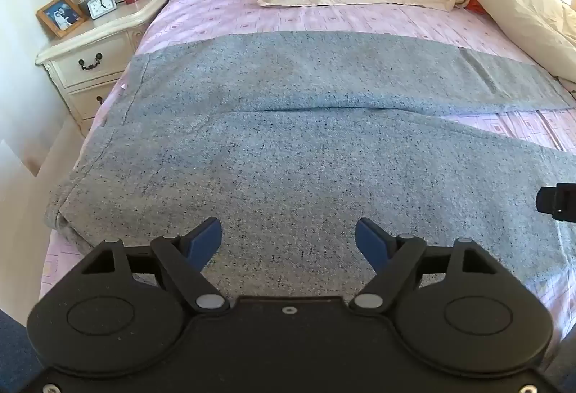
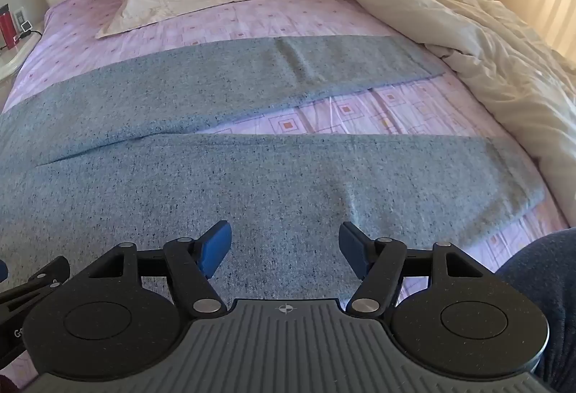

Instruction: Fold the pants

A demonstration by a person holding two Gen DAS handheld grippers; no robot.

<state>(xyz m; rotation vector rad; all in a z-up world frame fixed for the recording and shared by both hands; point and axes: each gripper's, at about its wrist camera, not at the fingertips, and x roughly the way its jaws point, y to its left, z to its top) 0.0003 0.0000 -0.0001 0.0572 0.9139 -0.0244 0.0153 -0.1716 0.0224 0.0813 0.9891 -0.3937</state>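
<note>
Pink bed sheet point(image 2: 360, 22) carries the pants point(image 2: 252, 177), spread flat just ahead of both tools, legs apart and unfolded. Left gripper point(image 1: 288, 238) and right gripper point(image 2: 284, 241) hover spread wide, empty; every fold seemingly remains.
</note>
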